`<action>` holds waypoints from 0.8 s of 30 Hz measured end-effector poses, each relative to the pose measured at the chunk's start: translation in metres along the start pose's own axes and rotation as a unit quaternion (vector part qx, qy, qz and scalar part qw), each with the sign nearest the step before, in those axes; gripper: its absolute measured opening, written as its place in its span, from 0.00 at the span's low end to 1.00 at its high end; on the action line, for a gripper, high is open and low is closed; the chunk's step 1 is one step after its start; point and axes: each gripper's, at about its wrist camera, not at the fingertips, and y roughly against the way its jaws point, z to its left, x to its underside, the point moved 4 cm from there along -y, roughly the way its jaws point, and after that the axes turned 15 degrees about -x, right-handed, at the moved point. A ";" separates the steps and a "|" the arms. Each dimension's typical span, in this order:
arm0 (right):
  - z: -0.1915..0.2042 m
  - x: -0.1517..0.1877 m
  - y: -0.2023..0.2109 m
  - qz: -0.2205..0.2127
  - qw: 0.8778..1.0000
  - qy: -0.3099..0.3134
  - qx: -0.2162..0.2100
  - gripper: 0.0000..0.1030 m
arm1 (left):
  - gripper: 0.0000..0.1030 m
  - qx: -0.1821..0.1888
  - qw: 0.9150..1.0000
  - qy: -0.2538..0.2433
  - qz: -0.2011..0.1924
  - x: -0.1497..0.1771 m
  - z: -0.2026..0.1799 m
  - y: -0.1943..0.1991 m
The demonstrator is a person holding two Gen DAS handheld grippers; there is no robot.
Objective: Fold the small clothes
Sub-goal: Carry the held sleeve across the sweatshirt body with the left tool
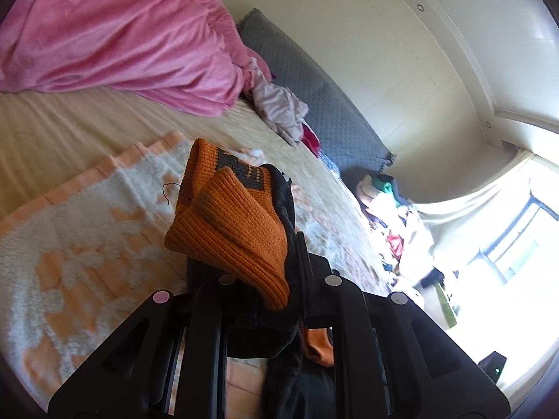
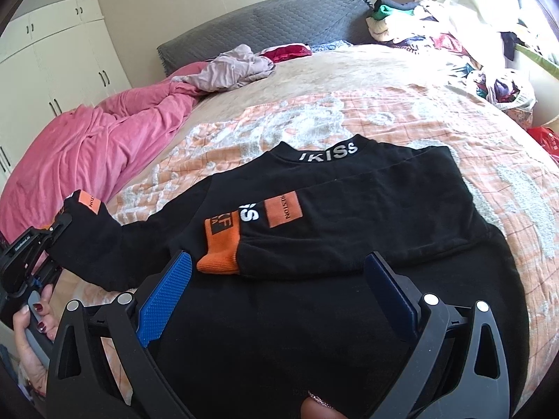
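A small black sweatshirt (image 2: 314, 314) with orange cuffs lies on the bed. Its right sleeve is folded across the chest, orange cuff (image 2: 222, 248) near the middle. My right gripper (image 2: 279, 289) is open, blue pads (image 2: 167, 293) apart, hovering above the lower body of the sweatshirt. My left gripper (image 1: 265, 289) is shut on the left sleeve's orange ribbed cuff (image 1: 230, 227) and holds it lifted. In the right wrist view the left gripper (image 2: 52, 234) is at the far left with the black sleeve (image 2: 91, 241) raised off the bed.
An orange and white blanket (image 2: 384, 118) covers the bed. A pink duvet (image 2: 87, 139) is bunched at the left. Crumpled pale clothes (image 2: 234, 66) lie by the grey headboard (image 2: 265, 24). A clothes pile (image 2: 436, 35) sits at the right. White wardrobes (image 2: 52, 52) stand far left.
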 end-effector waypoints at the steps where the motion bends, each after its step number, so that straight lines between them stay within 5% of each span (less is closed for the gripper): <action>1: -0.002 -0.001 0.002 -0.001 1.000 -0.002 0.001 0.95 | 0.09 0.007 1.000 -0.001 0.006 0.002 -0.003 -0.002; 13: -0.026 -0.008 0.028 -0.019 0.999 -0.018 0.042 0.95 | 0.09 0.095 0.992 -0.044 0.068 0.026 -0.058 -0.017; 24: -0.048 -0.011 0.056 -0.051 0.995 -0.024 0.079 0.95 | 0.09 0.136 0.979 -0.089 0.124 0.058 -0.092 -0.038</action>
